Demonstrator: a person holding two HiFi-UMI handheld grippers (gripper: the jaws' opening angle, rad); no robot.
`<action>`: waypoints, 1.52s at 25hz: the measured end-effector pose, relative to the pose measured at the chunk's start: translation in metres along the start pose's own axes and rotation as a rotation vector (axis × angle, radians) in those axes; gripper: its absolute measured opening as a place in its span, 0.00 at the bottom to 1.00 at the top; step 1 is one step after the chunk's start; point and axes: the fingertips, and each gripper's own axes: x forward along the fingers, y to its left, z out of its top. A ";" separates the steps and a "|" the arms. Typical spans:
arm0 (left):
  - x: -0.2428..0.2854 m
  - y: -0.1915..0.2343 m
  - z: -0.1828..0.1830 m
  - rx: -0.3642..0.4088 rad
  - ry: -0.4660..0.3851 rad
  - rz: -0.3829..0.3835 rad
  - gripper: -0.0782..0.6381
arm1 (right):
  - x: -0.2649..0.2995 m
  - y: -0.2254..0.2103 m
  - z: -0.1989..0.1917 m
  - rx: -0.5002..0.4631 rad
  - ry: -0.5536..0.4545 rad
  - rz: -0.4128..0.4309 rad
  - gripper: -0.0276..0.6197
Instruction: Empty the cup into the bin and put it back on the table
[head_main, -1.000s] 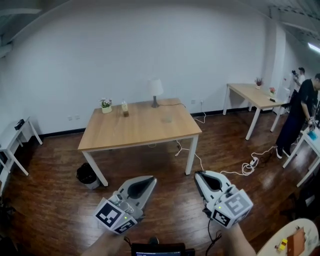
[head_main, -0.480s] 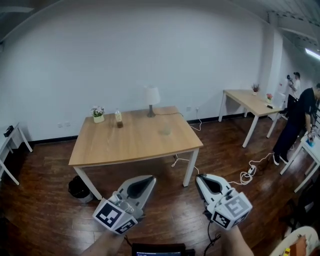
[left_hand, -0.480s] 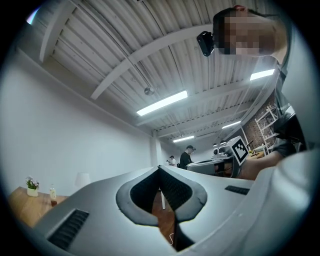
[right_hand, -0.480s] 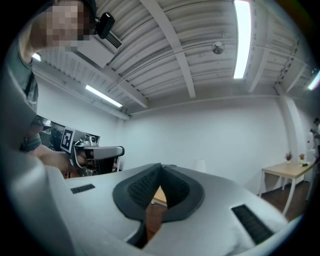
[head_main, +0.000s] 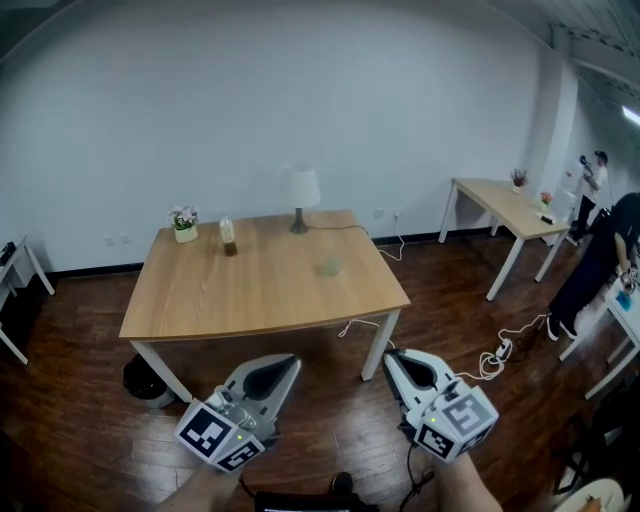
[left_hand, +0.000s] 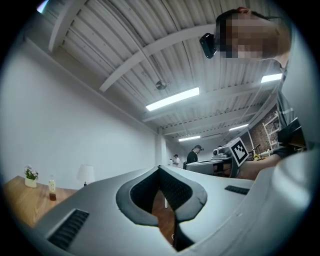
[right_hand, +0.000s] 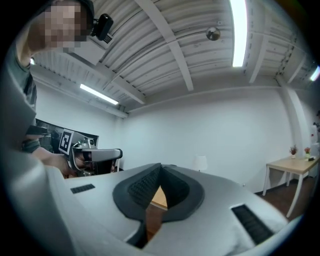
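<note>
A pale, see-through cup (head_main: 329, 267) stands on the right half of the wooden table (head_main: 200, 310). A black bin (head_main: 148, 380) sits on the floor by the table's front left leg. My left gripper (head_main: 283, 362) and right gripper (head_main: 392, 357) hang side by side over the floor, well short of the table's front edge. Both are shut with nothing between the jaws. In the left gripper view my left gripper (left_hand: 159, 169) has its tips touching, and so does my right gripper (right_hand: 160, 166) in the right gripper view. The cup's contents cannot be made out.
At the table's back stand a white lamp (head_main: 299, 190), a small flower pot (head_main: 182, 220) and a bottle (head_main: 227, 232). A second table (head_main: 500, 200) is at the right, with people (head_main: 600, 250) beyond it. White cables (head_main: 490, 360) lie on the floor at the right.
The table has grown larger and slid left in the head view as the person came closer. Both grippers have stayed shut and low in front.
</note>
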 end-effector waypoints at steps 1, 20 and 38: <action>0.009 0.005 -0.003 0.006 0.002 0.005 0.11 | 0.007 -0.009 -0.001 -0.002 -0.003 0.009 0.04; 0.148 0.089 -0.048 0.050 0.043 0.091 0.11 | 0.103 -0.156 -0.009 0.015 -0.015 0.129 0.04; 0.220 0.247 -0.078 0.031 0.026 0.013 0.11 | 0.261 -0.225 -0.016 0.010 -0.003 0.066 0.04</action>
